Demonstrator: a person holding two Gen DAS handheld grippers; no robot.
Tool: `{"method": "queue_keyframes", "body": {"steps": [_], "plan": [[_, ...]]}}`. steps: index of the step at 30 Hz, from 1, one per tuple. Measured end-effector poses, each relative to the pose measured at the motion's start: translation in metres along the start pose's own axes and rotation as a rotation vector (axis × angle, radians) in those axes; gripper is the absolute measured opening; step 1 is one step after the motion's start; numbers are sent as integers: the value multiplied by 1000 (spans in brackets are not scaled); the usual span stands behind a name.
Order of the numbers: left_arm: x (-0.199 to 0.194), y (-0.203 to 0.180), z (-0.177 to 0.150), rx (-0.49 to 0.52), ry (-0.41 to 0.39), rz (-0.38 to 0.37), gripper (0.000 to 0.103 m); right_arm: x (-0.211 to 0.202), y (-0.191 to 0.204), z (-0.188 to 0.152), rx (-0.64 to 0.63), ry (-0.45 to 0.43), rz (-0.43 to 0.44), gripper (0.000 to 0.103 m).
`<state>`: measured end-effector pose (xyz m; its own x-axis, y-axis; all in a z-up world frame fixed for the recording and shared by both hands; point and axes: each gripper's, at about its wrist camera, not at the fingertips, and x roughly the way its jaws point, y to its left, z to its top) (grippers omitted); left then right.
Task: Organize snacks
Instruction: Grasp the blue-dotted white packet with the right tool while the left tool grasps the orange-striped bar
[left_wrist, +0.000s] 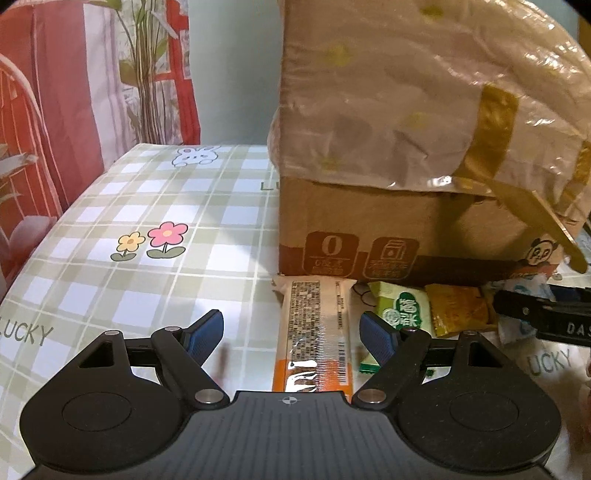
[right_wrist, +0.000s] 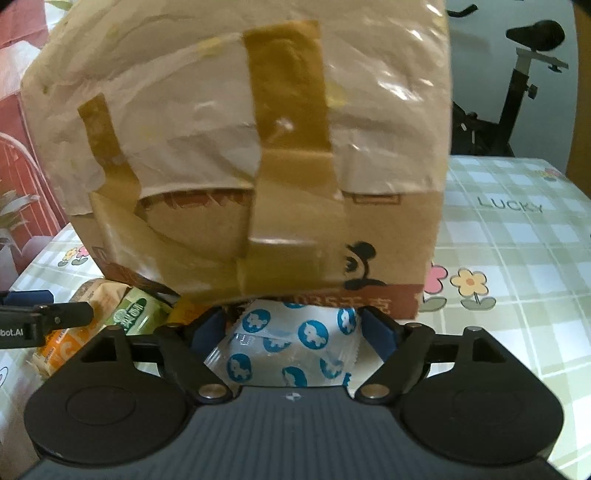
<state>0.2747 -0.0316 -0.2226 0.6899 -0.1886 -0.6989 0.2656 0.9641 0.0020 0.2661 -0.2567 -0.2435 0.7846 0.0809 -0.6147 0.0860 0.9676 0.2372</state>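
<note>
While both tongs stand wide and empty, right tongs (right_wrist: 293, 328) straddle the blue-printed white packet (right_wrist: 284, 350); left tongs (left_wrist: 293, 334) straddle the orange bar (left_wrist: 316, 332): close squarely, clear of the carton (right_wrist: 236, 147).

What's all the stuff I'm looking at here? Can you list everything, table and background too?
cardboard box: one, brown, wrapped on top in crinkled plastic and tan tape, standing on the table
long snack bar: one, orange and cream, in front of the box
green packet: one, beside the bar
yellow packet: one, right of the green one
white packet with blue animal dots: one, against the box
tablecloth: one, green-white plaid with flowers
exercise bike: one, black, behind the table
red patterned fabric: background, left
left gripper: black, blue pads, open over the bar
right gripper: black, jaws open either side of the dotted packet
</note>
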Motion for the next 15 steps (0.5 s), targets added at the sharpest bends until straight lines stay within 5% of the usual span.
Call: {"method": "queue_keyframes", "body": {"steps": [4,8,15], "plan": [[5,1,-1,1,18,1,69,0,0,-8,-27,-16,-8,78],[3,0,-4,0,19,-5,41,-1,-5,-10,-6,-27,16,69],[-7,8,-13,-68,25,-9,39,-4,-13,-12,25,-41,65,64]]}}
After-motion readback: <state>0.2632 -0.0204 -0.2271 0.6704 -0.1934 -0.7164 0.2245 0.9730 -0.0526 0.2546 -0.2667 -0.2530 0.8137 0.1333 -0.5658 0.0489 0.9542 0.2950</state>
